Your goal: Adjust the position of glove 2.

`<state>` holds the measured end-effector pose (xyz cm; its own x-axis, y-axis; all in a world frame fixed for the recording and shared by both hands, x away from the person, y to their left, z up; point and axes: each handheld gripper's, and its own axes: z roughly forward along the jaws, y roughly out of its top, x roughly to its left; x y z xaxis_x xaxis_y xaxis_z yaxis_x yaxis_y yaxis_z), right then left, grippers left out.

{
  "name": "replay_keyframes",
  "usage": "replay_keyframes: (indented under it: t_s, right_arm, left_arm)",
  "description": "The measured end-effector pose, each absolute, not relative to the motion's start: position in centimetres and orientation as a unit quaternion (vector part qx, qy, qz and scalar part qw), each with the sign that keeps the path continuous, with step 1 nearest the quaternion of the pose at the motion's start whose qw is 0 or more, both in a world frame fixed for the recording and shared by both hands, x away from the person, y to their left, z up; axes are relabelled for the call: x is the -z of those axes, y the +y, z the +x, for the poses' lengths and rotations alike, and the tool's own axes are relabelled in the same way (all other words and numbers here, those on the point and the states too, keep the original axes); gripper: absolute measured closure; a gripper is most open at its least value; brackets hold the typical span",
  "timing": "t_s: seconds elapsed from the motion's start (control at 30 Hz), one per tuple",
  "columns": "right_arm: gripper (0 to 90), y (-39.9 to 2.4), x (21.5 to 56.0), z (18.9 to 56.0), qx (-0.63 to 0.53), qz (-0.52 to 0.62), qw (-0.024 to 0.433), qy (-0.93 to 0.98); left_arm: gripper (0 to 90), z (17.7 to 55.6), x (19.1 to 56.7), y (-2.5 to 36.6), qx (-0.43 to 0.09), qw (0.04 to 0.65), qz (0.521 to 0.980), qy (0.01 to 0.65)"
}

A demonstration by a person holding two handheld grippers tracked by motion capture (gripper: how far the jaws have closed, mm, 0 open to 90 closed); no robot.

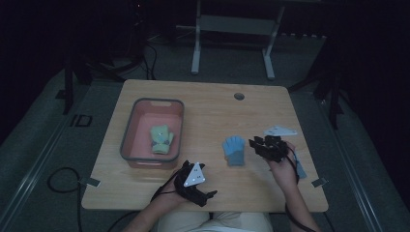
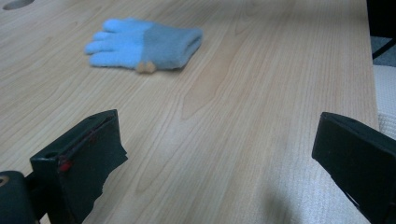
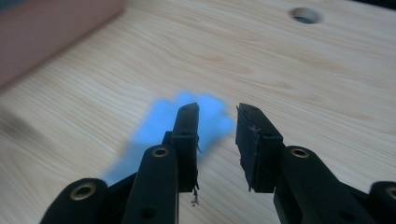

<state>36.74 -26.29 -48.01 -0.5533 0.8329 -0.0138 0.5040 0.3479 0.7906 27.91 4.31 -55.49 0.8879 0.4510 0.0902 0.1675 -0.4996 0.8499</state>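
Observation:
A blue glove with a grey cuff lies flat on the wooden table, fingers pointing away from the person. My right gripper hovers just right of it; in the right gripper view its jaws stand narrowly apart with nothing between them, and the glove shows blurred beneath and left of them. My left gripper rests near the front edge with its jaws spread wide and empty, facing the glove. A green glove lies inside the pink bin.
The grey-rimmed pink bin stands at the table's left half. A round cable hole sits near the far edge. Beyond the table are a desk frame's white legs, and cables run across the grey floor.

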Motion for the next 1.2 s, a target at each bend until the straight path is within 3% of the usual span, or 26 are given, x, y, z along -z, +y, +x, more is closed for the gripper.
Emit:
replay_keyframes:
  t_s: [0.03,0.17,0.5,0.77,1.03,1.2]
  right_arm:
    - [69.1,-29.3,48.0,36.1,-0.388,0.409,0.22,0.796]
    - [69.8,-33.1,48.5,35.5,-0.372,0.404,0.228,0.804]
    - [69.5,-39.6,52.3,34.4,-0.329,0.468,0.212,0.792]
    - [70.9,-40.7,54.3,34.2,-0.315,0.479,0.195,0.796]
    - [86.3,-40.2,54.8,33.7,-0.33,0.502,0.207,0.772]
    - [88.0,-38.7,54.3,33.7,-0.308,0.524,0.22,0.763]
  left_arm:
    - [1.6,27.9,55.5,4.3,-0.152,0.466,0.853,0.181]
    - [1.6,27.9,55.5,4.3,-0.151,0.466,0.853,0.18]
    - [1.6,28.0,55.6,4.3,-0.15,0.466,0.853,0.183]
    - [1.6,28.0,55.6,4.3,-0.149,0.466,0.853,0.184]
    - [1.6,27.9,55.6,4.3,-0.147,0.466,0.853,0.185]
    - [1.6,28.0,55.6,4.3,-0.147,0.467,0.852,0.184]
